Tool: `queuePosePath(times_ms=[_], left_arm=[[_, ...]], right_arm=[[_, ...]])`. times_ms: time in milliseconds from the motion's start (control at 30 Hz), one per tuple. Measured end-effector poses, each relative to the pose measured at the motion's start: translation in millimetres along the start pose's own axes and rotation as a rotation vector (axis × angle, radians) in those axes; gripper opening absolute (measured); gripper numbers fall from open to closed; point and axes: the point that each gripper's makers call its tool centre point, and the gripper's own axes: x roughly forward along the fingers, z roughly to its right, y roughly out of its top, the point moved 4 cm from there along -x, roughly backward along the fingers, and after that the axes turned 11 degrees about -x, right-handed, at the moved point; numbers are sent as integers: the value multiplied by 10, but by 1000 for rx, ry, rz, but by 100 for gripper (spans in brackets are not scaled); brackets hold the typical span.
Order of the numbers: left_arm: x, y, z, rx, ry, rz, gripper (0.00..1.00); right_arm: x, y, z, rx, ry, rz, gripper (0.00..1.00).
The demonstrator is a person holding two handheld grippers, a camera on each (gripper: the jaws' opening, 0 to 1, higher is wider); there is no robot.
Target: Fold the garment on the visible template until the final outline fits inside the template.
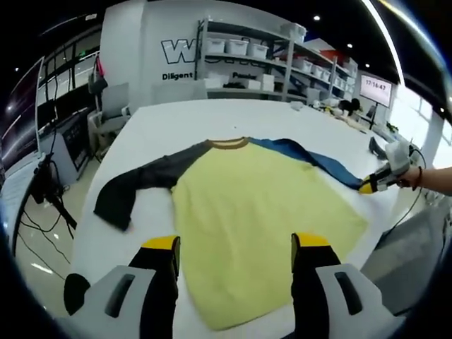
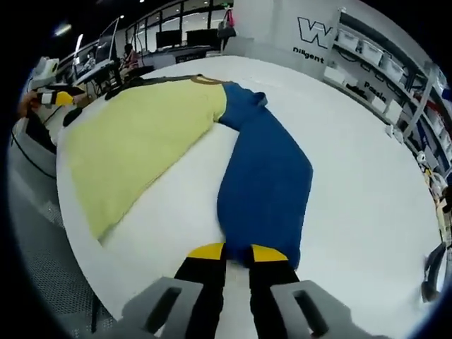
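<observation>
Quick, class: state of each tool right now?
Left tool: open, holding nothing, above the yellow shirt.
Right tool: shut on the blue sleeve.

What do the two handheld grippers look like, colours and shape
Both match: the left gripper and right gripper each have two black fingers with yellow tips, rising from pale grey moulded bodies with dark slots. A white glove shows on the hand holding the right gripper.

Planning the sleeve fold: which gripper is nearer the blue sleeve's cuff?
Right. The right gripper is at the blue sleeve cuff; the left gripper hovers over the yellow body's hem.
</observation>
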Motion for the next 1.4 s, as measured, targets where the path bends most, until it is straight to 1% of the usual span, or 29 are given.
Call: queuePosePath(times_ms=[33,67,133,200,267,333,400,433,500,567,600,633,733,767,800,833,867,900,933,1000,1033,1133,1233,1267,1367,1400], left_arm=[[-5,-5,18,-1,-7,-2,66],[-11,-9,28,-1,-7,-5,66],[-21,-12,29,10,-3,-6,66],[-38,-15,15,12,7,-10,66],[-56,-18,4,14,12,-11,66],[-80,-16,-2,20,10,-9,66],[-90,-13,-13,20,13,-7,66],[-96,-10,-21,20,17,-3,67],[-116,-2,-34,17,22,9,67],[-125,9,-20,-1,13,24,69],[-126,9,-23,-5,17,26,70],[-134,-2,-21,6,23,24,71],[-140,-20,-28,17,36,20,73],[-143,-30,-31,13,37,18,74],[-144,-32,-36,12,41,18,73],[-147,-30,-50,17,47,17,73],[-150,-28,-65,23,53,16,72],[-163,6,-127,19,83,29,71],[-163,32,-154,13,91,35,70],[-176,79,-183,4,84,38,71],[-180,99,-193,4,86,46,72],[-183,126,-216,14,98,47,72],[-168,90,-265,24,113,28,73],[-171,81,-274,28,116,23,73],[-189,81,-292,6,107,37,74],[-195,81,-315,-11,114,36,74]], right_arm=[[8,5,27,-21,-15,-10,0],[8,14,24,-19,-5,-8,0],[-1,33,46,5,8,-6,0],[-38,96,77,34,30,18,0],[-84,158,135,44,35,33,0],[-151,281,290,84,30,80,0],[-196,349,428,122,8,105,0],[-223,404,620,147,-21,129,0],[-241,458,764,206,-31,153,0],[-265,494,891,235,-42,155,0],[-275,524,1015,222,-65,150,0],[-274,531,1076,220,-81,151,0],[-247,524,1207,262,-92,149,0],[-226,519,1270,293,-91,151,0],[-213,513,1319,299,-95,151,0],[-197,507,1370,304,-106,150,0],[-163,483,1484,307,-131,138,0],[-131,473,1552,308,-143,132,0],[-88,461,1622,314,-148,126,0],[-33,444,1698,325,-153,122,0],[13,412,1749,334,-160,105,0],[117,318,1848,340,-172,72,0],[217,181,1920,365,-178,33,0],[256,113,1957,364,-186,9,0],[306,37,2030,394,-201,-5,0],[330,12,2074,392,-211,-5,0]])
